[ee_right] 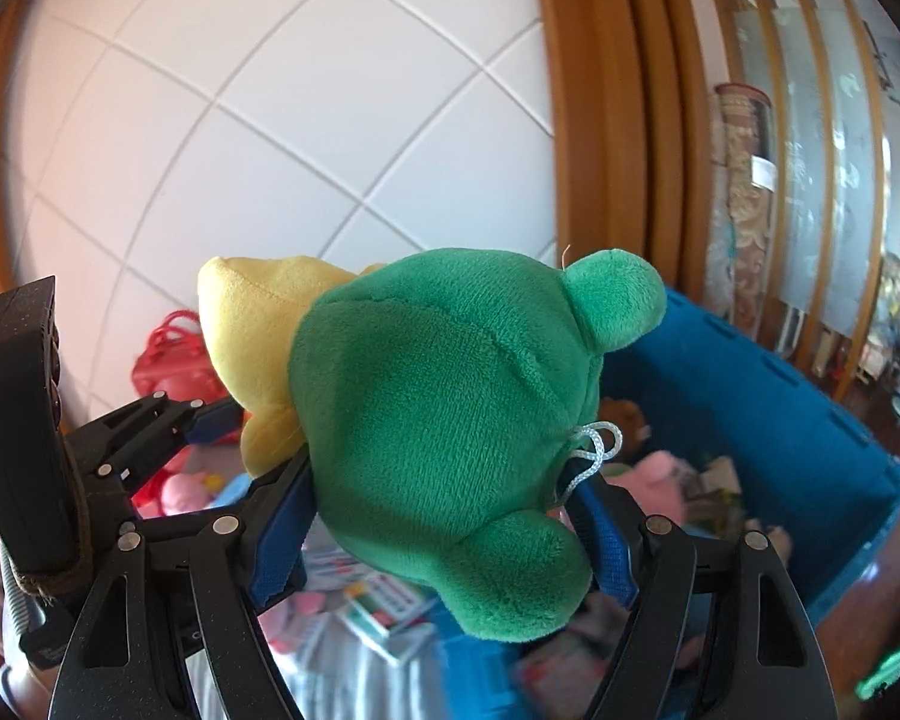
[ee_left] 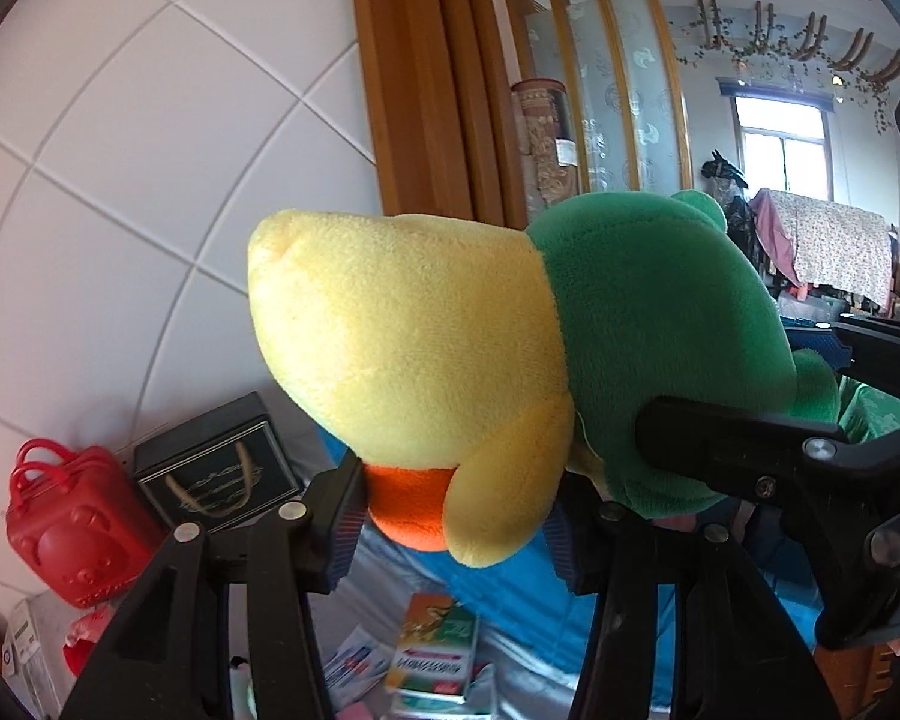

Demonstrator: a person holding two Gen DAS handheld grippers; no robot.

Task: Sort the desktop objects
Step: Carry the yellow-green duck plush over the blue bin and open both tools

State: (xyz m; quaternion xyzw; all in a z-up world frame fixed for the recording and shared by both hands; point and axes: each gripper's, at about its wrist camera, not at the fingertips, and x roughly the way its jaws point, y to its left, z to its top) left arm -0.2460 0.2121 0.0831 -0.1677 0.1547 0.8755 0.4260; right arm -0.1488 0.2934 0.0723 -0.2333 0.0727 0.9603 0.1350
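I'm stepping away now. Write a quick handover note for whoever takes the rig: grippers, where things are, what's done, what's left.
Left gripper: shut on the plush toy's yellow end, near its orange foot.
Right gripper: shut on the same toy's green end.
The toy hangs in the air between both grippers, clear of the table.
Blue bin: to the right, already holding soft toys, including a pink one.
Left on the table: boxes and packets, red case, black box.
Done: toy lifted. Next, probably: put it in the bin, then sort the rest.
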